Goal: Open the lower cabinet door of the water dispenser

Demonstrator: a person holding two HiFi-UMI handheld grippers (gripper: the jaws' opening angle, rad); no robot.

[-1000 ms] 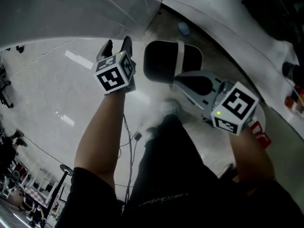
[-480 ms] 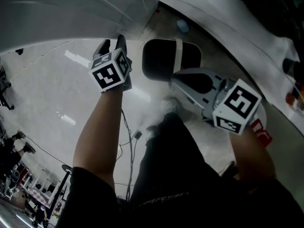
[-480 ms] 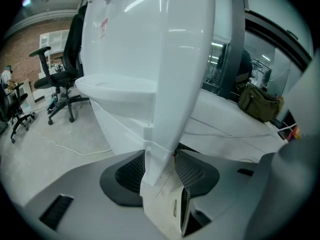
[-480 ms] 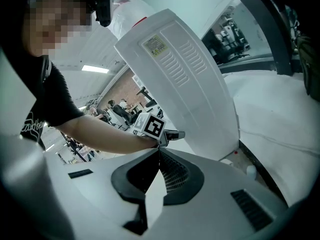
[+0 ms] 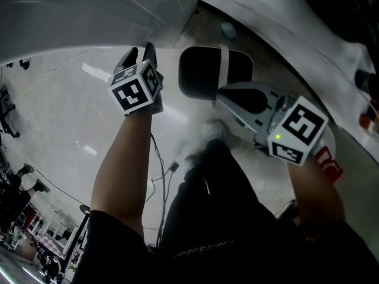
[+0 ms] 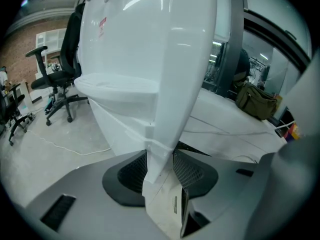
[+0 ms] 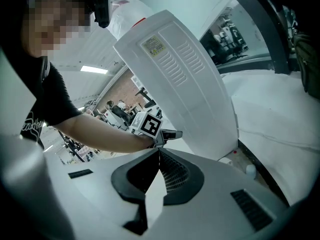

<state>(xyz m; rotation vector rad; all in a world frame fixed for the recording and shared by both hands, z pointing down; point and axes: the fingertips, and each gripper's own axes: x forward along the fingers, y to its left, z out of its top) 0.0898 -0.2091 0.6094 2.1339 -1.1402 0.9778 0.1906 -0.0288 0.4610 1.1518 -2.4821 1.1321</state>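
Observation:
The white water dispenser (image 6: pixel 150 49) rises in front of my left gripper (image 6: pixel 160 156). One of its thin upright panel edges (image 6: pixel 157 159) runs down between the two mesh pads. The jaws are closing and both pads lie against that edge. In the head view the left gripper (image 5: pixel 139 57) points up at the dispenser's base (image 5: pixel 89 16). In the right gripper view the left gripper (image 7: pixel 165 134) sits at the left edge of the dispenser's vented, labelled panel (image 7: pixel 180 84). My right gripper (image 7: pixel 159 153) is shut on nothing and hangs apart from the dispenser (image 5: pixel 224 94).
A dark rounded object with a white band (image 5: pixel 207 70) lies on the floor just beyond the right gripper. A small bluish bottle (image 5: pixel 228 29) stands by the wall. A cable (image 5: pixel 161 176) trails on the floor. Office chairs (image 6: pixel 57 79) stand at the left.
The left gripper's jaws have drawn closer together, and its marker cube has edged slightly left. The right gripper has stayed where it was.

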